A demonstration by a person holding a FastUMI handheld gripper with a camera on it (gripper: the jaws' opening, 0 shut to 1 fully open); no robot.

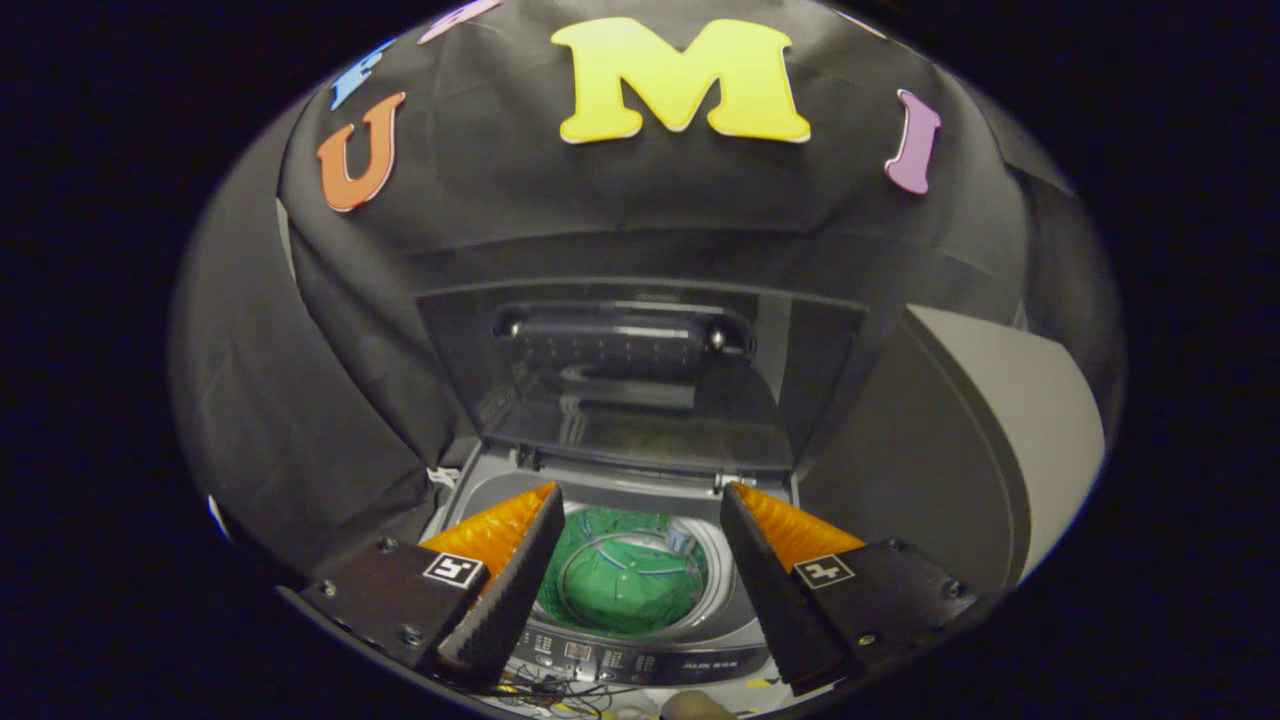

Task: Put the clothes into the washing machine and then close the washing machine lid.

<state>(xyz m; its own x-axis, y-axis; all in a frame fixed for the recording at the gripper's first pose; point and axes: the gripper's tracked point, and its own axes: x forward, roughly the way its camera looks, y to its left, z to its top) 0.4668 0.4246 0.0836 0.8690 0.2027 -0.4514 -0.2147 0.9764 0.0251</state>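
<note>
The washing machine [640,600] is taken as the landmark. It is seen from above and in front, with its control strip nearest the hand-held gripper [640,500]. The hand-held gripper is held wide open with nothing between its fingers; through the gap between them the drum opening is seen.

A green garment [625,580] is observed lying inside the drum, apart from both fingers. No other clothing is noted around the machine, though the area below the control strip is cut off; only some dark cables [560,692] are made out there.

The washing machine lid [640,390] is found raised, standing upright at the back of the machine, beyond the drum. It appears translucent and dark, with a handle-like bar across its upper part.

Step judged: loading appears complete, and lid closing is judged to be in hand. For the next move, the lid's upper edge would need to be reached, beyond and above the drum, then drawn forward and down over the opening.
</note>
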